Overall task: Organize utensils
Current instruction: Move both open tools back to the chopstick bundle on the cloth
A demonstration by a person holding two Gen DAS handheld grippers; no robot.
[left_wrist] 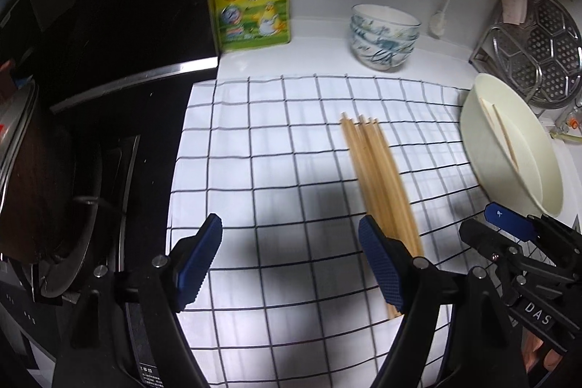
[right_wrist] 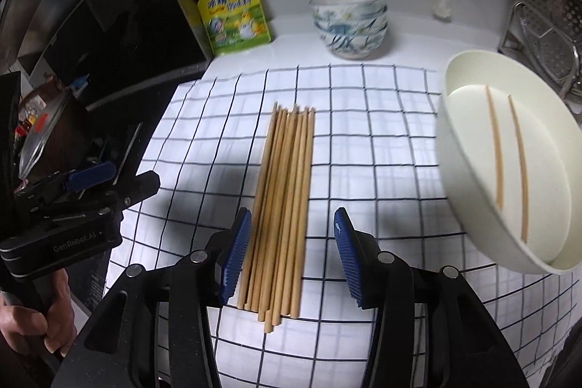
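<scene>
A bundle of several wooden chopsticks [right_wrist: 285,202] lies side by side on the white grid-pattern cloth [right_wrist: 382,140]. My right gripper [right_wrist: 293,257] is open, its jaws astride the near ends of the bundle, just above it. A cream oval holder [right_wrist: 509,170] at the right holds two chopsticks [right_wrist: 509,162]. My left gripper [left_wrist: 291,260] is open and empty over the cloth, left of the bundle [left_wrist: 378,180]. The holder [left_wrist: 509,148] also shows in the left wrist view, and the right gripper's body [left_wrist: 516,242] at its lower right.
Stacked blue-patterned bowls [right_wrist: 347,24] and a yellow refill pouch [right_wrist: 234,13] stand at the back by the wall. A black cooktop with a pot [left_wrist: 43,170] is on the left. A metal rack with a steamer plate [left_wrist: 538,50] stands at the right.
</scene>
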